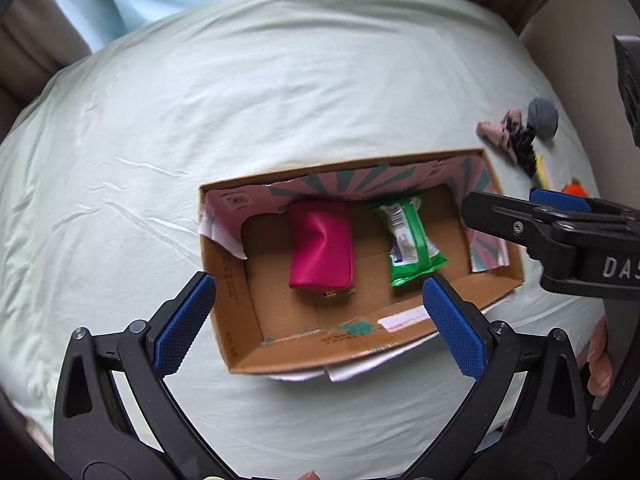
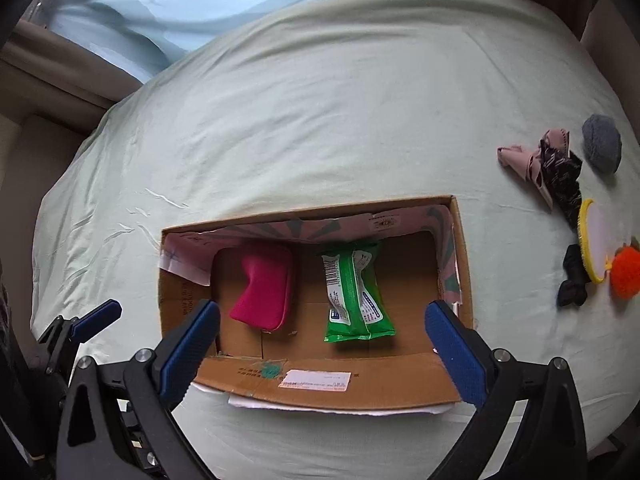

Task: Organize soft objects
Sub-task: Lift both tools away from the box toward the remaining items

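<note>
Soft objects sit in two groups on pale green bed sheet (image 2: pixel 320 120): some in an open box, rest loose off to the right.

Nearest: left gripper (image 1: pixel 320 320), black w/ blue ribbed pads, jaws spread wide, nothing between them, hovering over near wall of open brown cardboard box (image 1: pixel 240 308). Right gripper (image 2: pixel 322 336) likewise spread wide & empty, over the box's near edge; in left wrist view it enters from the right at the box's right end (image 1: pixel 520 216). Left gripper's tip also shows at lower left of right wrist view (image 2: pixel 92 320).

Box (image 2: pixel 176 304) lies on the sheet, open top, inner flaps printed pink w/ teal rays. White shipping label on near wall. Inside, on the floor: magenta fabric zip pouch (image 2: pixel 264 288) left of centre, green plastic pack of wet wipes (image 2: pixel 356 296) right of centre. The two are near each other but apart, w/ bare cardboard between. Same pair in left wrist view: pouch (image 1: pixel 320 248), wipes (image 1: pixel 412 236).

Further right, outside box, well apart from it: black fabric scrunchie (image 2: pixel 574 280), round yellow-rimmed mirror-like disc (image 2: pixel 596 240), fuzzy orange pom-pom (image 2: pixel 626 272) touching the disc's rim. Beyond those, pink & black patterned cloth bundle (image 2: pixel 544 168), then grey knitted ball (image 2: pixel 602 144) just beside it.

Far edge: light blue fabric (image 2: pixel 200 0) past the bed, brown curtain at upper right.
</note>
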A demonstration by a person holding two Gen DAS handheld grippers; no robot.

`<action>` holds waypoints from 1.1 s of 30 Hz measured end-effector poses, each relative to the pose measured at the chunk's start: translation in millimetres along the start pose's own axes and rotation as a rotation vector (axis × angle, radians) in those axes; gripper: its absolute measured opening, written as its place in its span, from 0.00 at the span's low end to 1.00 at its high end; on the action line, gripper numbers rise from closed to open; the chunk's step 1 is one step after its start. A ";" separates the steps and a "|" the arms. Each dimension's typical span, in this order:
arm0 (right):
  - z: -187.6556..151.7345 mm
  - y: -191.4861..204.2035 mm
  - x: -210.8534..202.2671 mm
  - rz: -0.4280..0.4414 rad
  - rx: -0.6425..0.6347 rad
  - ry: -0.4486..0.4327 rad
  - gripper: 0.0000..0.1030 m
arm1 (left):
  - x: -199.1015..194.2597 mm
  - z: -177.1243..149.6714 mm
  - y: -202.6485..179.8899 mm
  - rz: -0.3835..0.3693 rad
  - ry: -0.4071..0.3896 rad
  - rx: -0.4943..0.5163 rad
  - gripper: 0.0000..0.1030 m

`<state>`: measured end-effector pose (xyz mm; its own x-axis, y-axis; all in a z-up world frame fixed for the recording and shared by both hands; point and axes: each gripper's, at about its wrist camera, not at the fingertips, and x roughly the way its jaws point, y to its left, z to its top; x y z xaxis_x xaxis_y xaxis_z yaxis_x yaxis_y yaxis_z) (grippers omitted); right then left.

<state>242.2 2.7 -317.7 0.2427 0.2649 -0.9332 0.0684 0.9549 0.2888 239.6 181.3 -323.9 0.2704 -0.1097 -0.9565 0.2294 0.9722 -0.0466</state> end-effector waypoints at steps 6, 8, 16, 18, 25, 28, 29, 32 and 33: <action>-17.3 22.3 -82.3 -0.008 -0.112 -0.141 0.99 | -62.3 -20.2 -1.8 0.029 -0.109 -0.036 1.00; -24.6 28.6 -109.6 -0.020 -0.153 -0.197 0.99 | -86.3 -28.1 -3.3 0.042 -0.150 -0.044 1.00; -65.4 35.5 -202.0 -0.085 -0.245 -0.412 0.99 | -173.1 -59.4 -16.0 0.071 -0.314 -0.091 1.00; -75.0 31.2 -218.4 -0.093 -0.245 -0.453 0.99 | -190.2 -65.0 -23.2 0.089 -0.352 -0.090 1.00; -108.7 -9.2 -265.2 -0.111 -0.214 -0.559 0.99 | -233.1 -80.7 -55.6 0.094 -0.463 -0.086 1.00; -119.6 -36.5 -280.9 -0.115 -0.185 -0.592 0.99 | -243.7 -82.6 -76.0 0.091 -0.501 -0.092 1.00; -122.8 -45.5 -285.5 -0.117 -0.176 -0.603 0.99 | -247.4 -83.1 -83.7 0.089 -0.513 -0.098 1.00; -132.2 -73.8 -299.4 -0.142 -0.160 -0.638 0.99 | -256.0 -84.4 -109.4 0.079 -0.545 -0.113 1.00; -134.9 -81.9 -303.0 -0.150 -0.158 -0.646 0.99 | -257.4 -84.2 -118.9 0.078 -0.551 -0.109 1.00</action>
<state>32.5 -137.7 -87.4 0.7741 0.0414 -0.6318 0.0166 0.9962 0.0856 64.0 111.3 -96.5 0.7377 -0.1004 -0.6677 0.0993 0.9943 -0.0398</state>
